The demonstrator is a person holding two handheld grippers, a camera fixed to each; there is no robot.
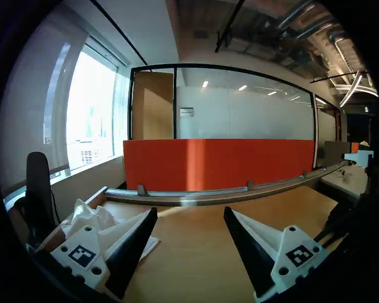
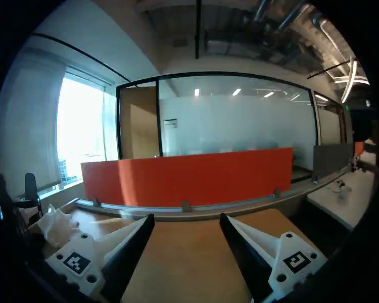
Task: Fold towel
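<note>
A crumpled white towel (image 1: 91, 216) lies on the wooden desk (image 1: 199, 247) at the left, partly behind my left gripper's left finger (image 1: 131, 250). My left gripper (image 1: 189, 217) is open above the desk, nothing between its fingers. In the right gripper view the same towel (image 2: 55, 226) sits far left on the desk (image 2: 187, 257), left of my right gripper (image 2: 187, 222), which is open and holds nothing.
An orange divider panel (image 1: 217, 164) with a metal rail (image 1: 199, 194) runs along the desk's far edge. A black chair back (image 1: 38, 189) stands at the left by the window. Another white desk (image 2: 348, 199) lies to the right. Glass wall behind.
</note>
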